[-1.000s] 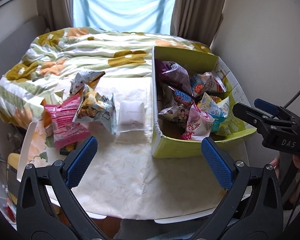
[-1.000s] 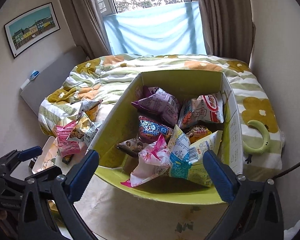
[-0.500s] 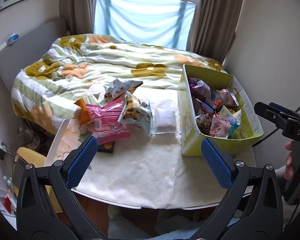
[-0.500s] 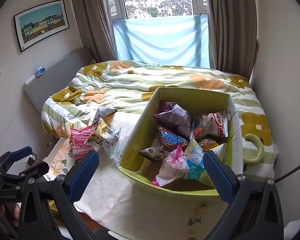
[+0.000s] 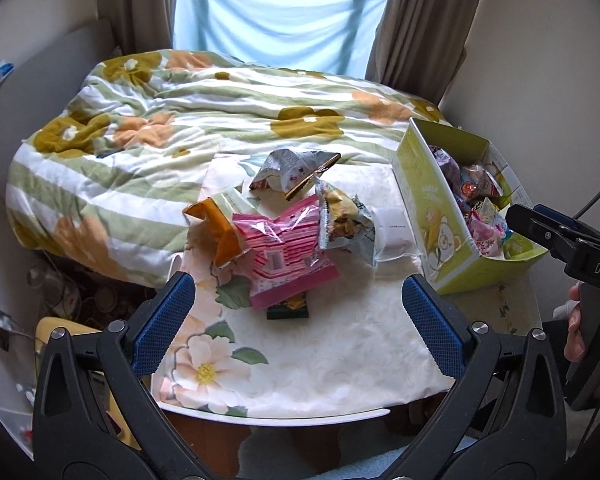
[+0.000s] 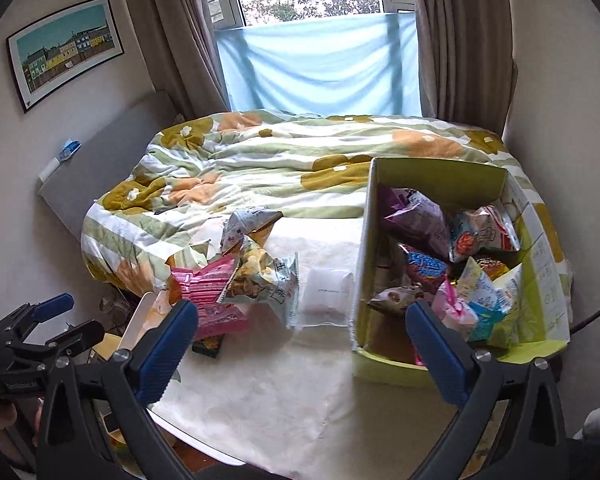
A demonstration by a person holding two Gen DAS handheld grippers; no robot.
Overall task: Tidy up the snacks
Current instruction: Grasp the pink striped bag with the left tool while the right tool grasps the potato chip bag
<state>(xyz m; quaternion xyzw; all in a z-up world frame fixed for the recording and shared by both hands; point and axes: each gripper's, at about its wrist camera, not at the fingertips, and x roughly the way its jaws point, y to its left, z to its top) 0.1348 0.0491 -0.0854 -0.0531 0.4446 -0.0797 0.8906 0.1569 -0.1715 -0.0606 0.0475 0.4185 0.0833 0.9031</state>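
Note:
A green cardboard box (image 5: 432,216) (image 6: 540,280) holding several snack bags stands on the right of the small table. Loose snacks lie left of it: a pink bag (image 5: 288,248) (image 6: 208,296), a popcorn-print bag (image 5: 346,220) (image 6: 264,280), a silver bag (image 5: 292,168) (image 6: 244,220), an orange bag (image 5: 216,228), a flat white packet (image 5: 396,228) (image 6: 326,294) and a dark bar (image 5: 288,311) (image 6: 208,344). My left gripper (image 5: 298,324) is open and empty, held back over the table's near edge. My right gripper (image 6: 302,348) is open and empty, in front of the box.
The table (image 5: 300,360) has a floral cloth and butts against a bed with a flowered quilt (image 5: 180,112) (image 6: 280,160). Walls close in on the right. A yellow stool (image 5: 56,332) stands at the left below the table. Curtains and a window lie beyond the bed.
Both grippers have pulled back and up from the table, so the box and snacks look smaller. The left view has swung leftward towards the loose snacks. Nothing on the table moved.

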